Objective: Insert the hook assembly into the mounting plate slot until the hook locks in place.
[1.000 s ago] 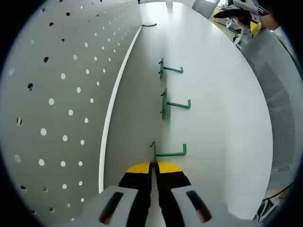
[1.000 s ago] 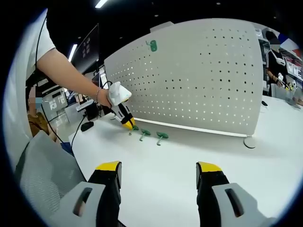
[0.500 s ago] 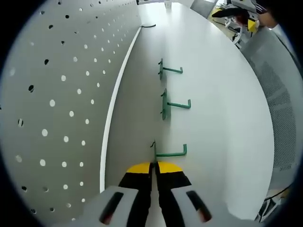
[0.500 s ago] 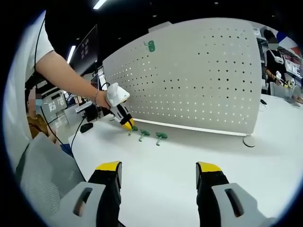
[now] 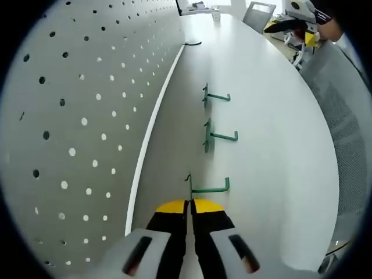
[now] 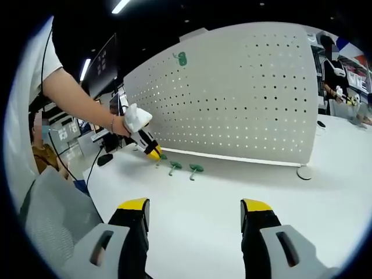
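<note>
In the left gripper view, the left gripper [image 5: 189, 204] is clamped on the nearest green hook [image 5: 204, 188]; two more hooks [image 5: 213, 137] lie farther along the white table [image 5: 273, 128], beside the pegboard [image 5: 87, 116]. No writing is legible.

In the right gripper view, the right gripper [image 6: 195, 210] has its jaws apart over the table, with the hooks far left.

Left of the claw [image 5: 190, 204], the pegboard [image 5: 87, 116] looks matt painted metal; ahead, green hooks [image 5: 212, 187] look thin coated wire on a smooth, matt tabletop [image 5: 273, 145].
</note>
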### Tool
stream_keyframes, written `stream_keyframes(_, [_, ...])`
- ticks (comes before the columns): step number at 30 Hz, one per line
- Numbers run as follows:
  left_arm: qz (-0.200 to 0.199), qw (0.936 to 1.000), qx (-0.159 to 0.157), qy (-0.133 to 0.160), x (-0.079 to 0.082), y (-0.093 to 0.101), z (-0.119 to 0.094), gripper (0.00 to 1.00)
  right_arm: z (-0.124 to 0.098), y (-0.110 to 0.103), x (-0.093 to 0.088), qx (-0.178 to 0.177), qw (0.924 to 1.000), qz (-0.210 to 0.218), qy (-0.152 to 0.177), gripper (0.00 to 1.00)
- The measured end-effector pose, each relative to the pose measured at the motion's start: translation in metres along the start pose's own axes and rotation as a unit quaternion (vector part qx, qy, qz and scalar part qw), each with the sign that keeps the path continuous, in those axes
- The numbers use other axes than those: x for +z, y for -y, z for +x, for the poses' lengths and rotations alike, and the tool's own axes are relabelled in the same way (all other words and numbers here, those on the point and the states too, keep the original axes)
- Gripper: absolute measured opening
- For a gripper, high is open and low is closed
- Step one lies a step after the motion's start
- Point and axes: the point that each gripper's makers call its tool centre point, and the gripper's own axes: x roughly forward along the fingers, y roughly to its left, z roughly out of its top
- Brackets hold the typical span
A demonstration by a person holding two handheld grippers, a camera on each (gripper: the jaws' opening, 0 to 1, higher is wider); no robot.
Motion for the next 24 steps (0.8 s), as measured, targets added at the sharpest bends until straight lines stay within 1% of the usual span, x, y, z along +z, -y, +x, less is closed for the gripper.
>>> stream_keyframes(5, [-0.001,0.9998,0.014,0.017,0.008,-0.003,-0.005,0.02,0.0,0.001,0.001,-0.001,1.0,0.001,0.002,0.61])
stream_keyframes(6, [-0.005,0.9994,0.017,0.028,0.013,-0.003,-0.008,0.02,-0.001,0.001,0.001,-0.001,1.0,0.0,0.002,0.61])
stream_keyframes(9, [-0.006,0.9988,0.027,0.04,0.019,-0.005,-0.012,0.02,-0.001,0.0,0.001,-0.001,1.0,0.0,0.004,0.61])
stream_keyframes(14, [-0.014,0.9966,0.044,0.069,0.033,-0.008,-0.021,0.02,-0.001,0.0,0.003,0.0,1.0,-0.003,0.006,0.61])
stream_keyframes(17, [-0.02,0.9953,0.051,0.08,0.038,-0.008,-0.026,0.02,-0.001,0.0,0.004,-0.001,1.0,-0.004,0.008,0.61])
stream_keyframes(21, [-0.023,0.9939,0.052,0.094,0.043,-0.004,-0.031,0.02,-0.001,0.0,0.005,-0.001,1.0,-0.004,0.009,0.61])
stream_keyframes(24, [-0.034,0.9917,0.06,0.109,0.048,-0.005,-0.037,0.02,-0.002,0.0,0.006,-0.001,0.9999,-0.007,0.01,0.61])
